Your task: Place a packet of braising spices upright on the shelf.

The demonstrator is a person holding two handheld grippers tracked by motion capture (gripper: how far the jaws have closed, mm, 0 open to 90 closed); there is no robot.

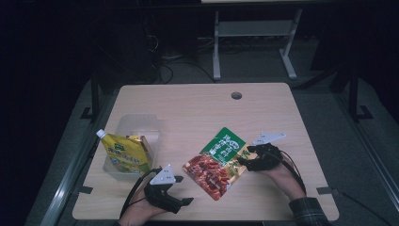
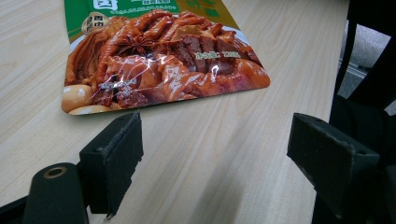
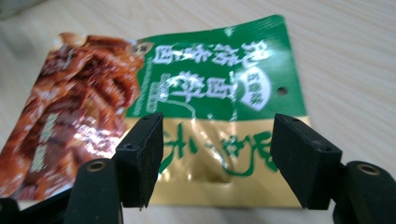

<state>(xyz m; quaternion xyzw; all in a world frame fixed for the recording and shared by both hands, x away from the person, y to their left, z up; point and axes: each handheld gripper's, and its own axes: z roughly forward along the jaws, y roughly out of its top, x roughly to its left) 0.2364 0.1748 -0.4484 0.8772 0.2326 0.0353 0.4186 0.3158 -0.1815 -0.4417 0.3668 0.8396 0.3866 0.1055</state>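
A flat food pouch (image 1: 216, 162), green and gold at one end with a picture of red braised meat at the other, lies on the wooden table (image 1: 197, 108). My right gripper (image 1: 243, 162) is at its gold edge with the jaws open. In the right gripper view the right gripper (image 3: 217, 135) hangs over the pouch (image 3: 205, 88), its pads (image 3: 144, 149) apart from the foil. My left gripper (image 1: 184, 189) sits near the front edge, just short of the pouch's meat end. It is open, with only bare table between the jaws of the left gripper (image 2: 215, 140) and the pouch (image 2: 163, 56) lying beyond them.
A yellow spouted pouch (image 1: 124, 153) with a white cap rests in a clear plastic container (image 1: 139, 125) at the table's left. A round cable hole (image 1: 236, 95) sits near the far edge. Another desk's white legs (image 1: 216, 47) stand behind the table.
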